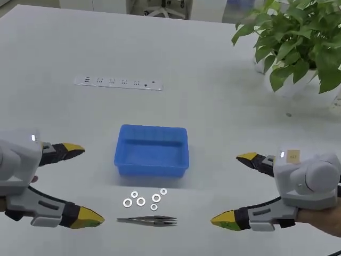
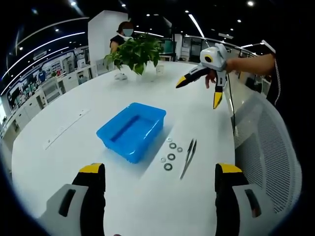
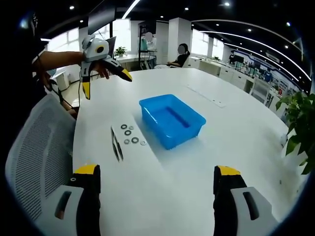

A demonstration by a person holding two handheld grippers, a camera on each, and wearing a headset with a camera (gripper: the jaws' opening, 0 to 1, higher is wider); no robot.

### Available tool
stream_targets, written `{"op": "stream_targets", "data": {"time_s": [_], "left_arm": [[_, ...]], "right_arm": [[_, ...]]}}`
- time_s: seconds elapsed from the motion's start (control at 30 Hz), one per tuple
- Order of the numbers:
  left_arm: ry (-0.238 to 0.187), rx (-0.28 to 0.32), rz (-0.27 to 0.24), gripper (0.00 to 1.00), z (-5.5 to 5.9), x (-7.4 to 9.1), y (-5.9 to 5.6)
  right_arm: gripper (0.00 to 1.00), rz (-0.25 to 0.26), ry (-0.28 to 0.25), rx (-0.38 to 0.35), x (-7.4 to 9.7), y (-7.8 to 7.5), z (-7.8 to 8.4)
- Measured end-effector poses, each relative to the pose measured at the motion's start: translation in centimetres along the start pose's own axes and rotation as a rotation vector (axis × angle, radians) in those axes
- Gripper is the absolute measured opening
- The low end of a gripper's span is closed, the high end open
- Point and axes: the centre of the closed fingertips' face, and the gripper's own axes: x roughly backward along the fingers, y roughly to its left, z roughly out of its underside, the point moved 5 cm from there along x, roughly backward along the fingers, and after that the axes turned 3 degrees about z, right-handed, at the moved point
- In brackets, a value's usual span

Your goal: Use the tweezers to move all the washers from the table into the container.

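Observation:
Several small metal washers (image 1: 143,198) (image 2: 170,152) (image 3: 131,135) lie in a loose cluster on the white table, just in front of a blue plastic container (image 1: 152,149) (image 2: 131,129) (image 3: 172,119). Steel tweezers (image 1: 147,220) (image 2: 188,157) (image 3: 116,144) lie flat on the near side of the washers. My left gripper (image 1: 81,183) (image 2: 160,176) (image 3: 104,77) hovers at the left of them, open and holding nothing. My right gripper (image 1: 237,188) (image 3: 156,177) (image 2: 201,90) hovers at the right, open too, nothing between its yellow-tipped jaws.
A white power strip (image 1: 118,82) (image 2: 66,129) (image 3: 204,96) lies on the table beyond the container. A potted plant (image 1: 294,40) (image 2: 134,53) (image 3: 298,116) stands at the far right. A mesh office chair (image 2: 268,152) (image 3: 35,147) is at the table's near edge.

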Motion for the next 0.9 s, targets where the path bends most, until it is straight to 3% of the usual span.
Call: {"op": "stream_targets", "data": {"time_s": [0.53,0.9], "left_arm": [[-0.012,-0.002,-0.007,0.99,-0.28,0.09,0.24],[0.016,-0.022,0.011,0.98,0.07,-0.58,-0.17]], "right_arm": [[0.97,0.001,-0.003,0.005,0.11,-0.11,-0.31],[0.96,-0.015,0.017,0.028,-0.34,0.2,-0.1]]}}
